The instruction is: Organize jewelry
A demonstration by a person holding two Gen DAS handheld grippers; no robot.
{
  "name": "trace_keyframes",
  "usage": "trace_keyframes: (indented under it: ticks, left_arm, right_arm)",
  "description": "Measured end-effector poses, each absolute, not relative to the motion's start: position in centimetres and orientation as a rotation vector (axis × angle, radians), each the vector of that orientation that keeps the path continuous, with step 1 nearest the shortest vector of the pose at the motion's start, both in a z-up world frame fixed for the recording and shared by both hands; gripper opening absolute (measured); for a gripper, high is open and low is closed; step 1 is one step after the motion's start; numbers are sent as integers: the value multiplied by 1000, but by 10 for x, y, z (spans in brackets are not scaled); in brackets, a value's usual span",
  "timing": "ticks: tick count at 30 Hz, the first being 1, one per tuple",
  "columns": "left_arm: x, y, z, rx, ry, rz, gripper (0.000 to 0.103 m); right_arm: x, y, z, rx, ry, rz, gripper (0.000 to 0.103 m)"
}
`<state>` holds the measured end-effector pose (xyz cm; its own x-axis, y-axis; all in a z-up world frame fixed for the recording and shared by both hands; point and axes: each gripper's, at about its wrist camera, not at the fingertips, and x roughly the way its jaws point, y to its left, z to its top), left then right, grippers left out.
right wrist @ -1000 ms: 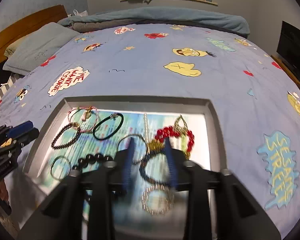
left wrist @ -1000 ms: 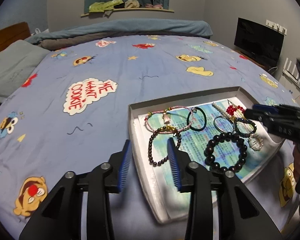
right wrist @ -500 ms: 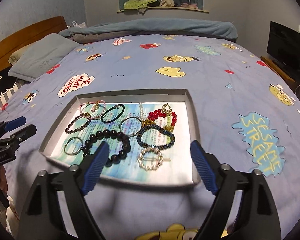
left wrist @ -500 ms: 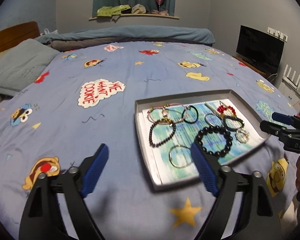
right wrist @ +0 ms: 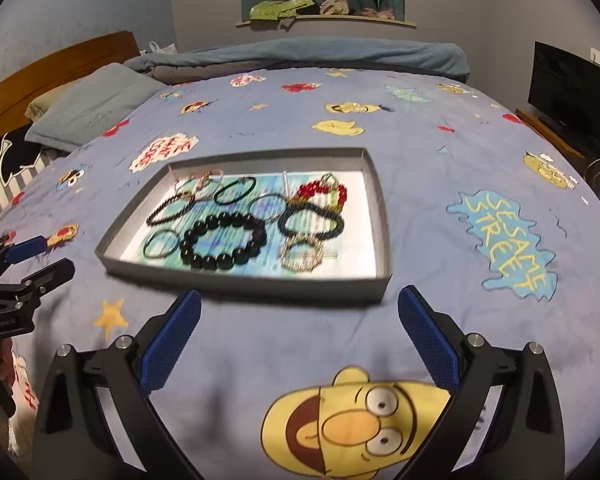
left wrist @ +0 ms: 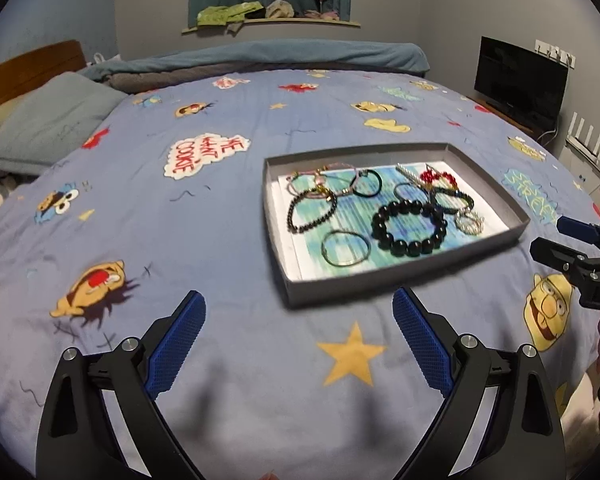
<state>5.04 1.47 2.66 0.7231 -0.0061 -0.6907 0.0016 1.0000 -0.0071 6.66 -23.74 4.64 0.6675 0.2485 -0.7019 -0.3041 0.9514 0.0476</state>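
A shallow grey tray (left wrist: 380, 285) (right wrist: 240, 281) lies on the bed and holds several bracelets. Among them are a big black bead bracelet (left wrist: 400, 246) (right wrist: 224, 261), a thin metal ring (left wrist: 323, 249), a small dark bead bracelet (left wrist: 311, 227), a red bead piece (right wrist: 320, 191) and a sparkly silver bracelet (right wrist: 300, 266). My left gripper (left wrist: 296, 296) hangs over the bedspread in front of the tray's near left corner. Its jaws are opening, with nothing between them. My right gripper (right wrist: 300, 292) hangs before the tray's near edge, its jaws also opening and empty.
The blue cartoon bedspread (left wrist: 180, 240) spreads around the tray. Pillows (right wrist: 92, 112) and a wooden headboard (right wrist: 56, 64) are far left, with a folded blanket (left wrist: 280, 56) at the back. A dark screen (left wrist: 520, 80) stands on a unit at the right.
Both grippers have drawn back from above the tray to the bedspread in front of it, and both pairs of jaws have spread wide. The jewelry lies still in the tray.
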Motion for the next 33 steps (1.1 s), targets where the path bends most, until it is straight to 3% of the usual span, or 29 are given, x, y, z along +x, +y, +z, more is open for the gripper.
trace_keyframes:
  ticks: [33]
  left_arm:
    - [44,-4,15,40,738,-10,94]
  right_arm:
    - [54,-236,31,-51,766,312,97]
